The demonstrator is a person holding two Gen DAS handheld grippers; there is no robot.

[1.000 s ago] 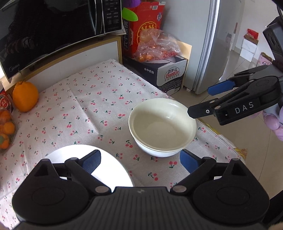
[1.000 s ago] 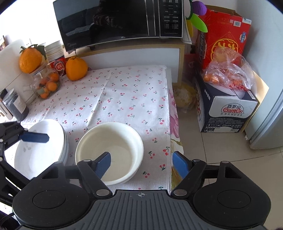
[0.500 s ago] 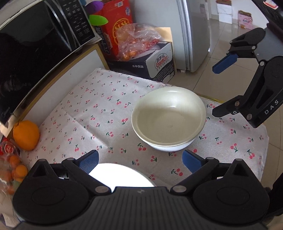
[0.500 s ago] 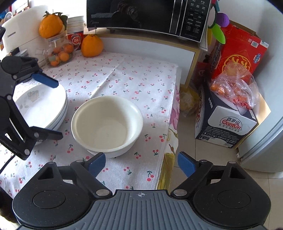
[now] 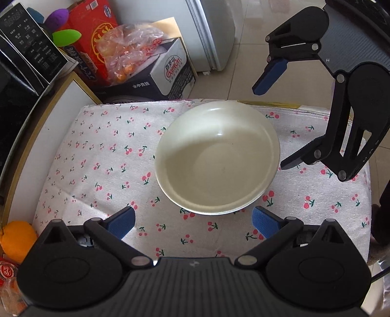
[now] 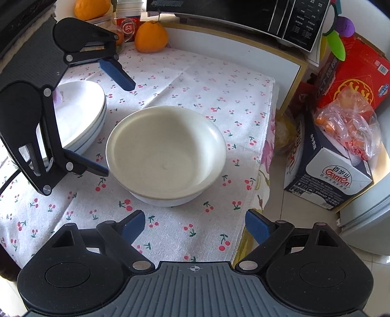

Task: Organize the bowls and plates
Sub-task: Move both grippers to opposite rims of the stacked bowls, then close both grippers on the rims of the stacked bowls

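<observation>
Your bowl [image 5: 217, 158] sits upright on the counter [image 5: 97, 170], near the edge closest to the floor, and it holds nothing; its inside is smooth, glossy cream-white, round with a shallow curved wall. The counter is covered with a pale woven cloth [image 6: 195, 80] printed with small red cherries, creased in a few places.

Your left hand-held gripper [image 5: 192, 223] has its blue-padded fingers spread wide, nothing between them, just short of the bowl's near rim. Your right hand-held gripper [image 6: 195, 223] is likewise spread wide and empty, facing the bowl from the other side. In each view the opposite gripper shows as a black linkage beside the bowl, one finger tip close to the rim; you cannot tell whether it touches.

Only your right wrist view shows the stack of white plates [image 6: 82, 109], round and shiny with a thin dark rim line, lying just beside the bowl and partly behind the left gripper's arm. That view also shows an orange [image 6: 151, 36] at the back of the cloth, under the black microwave [image 6: 243, 14].

Both views catch the cardboard box [image 5: 168, 70] on the floor with a crinkled clear bag of oranges [image 5: 126, 51] on top, beside a red carton [image 6: 353, 73].
</observation>
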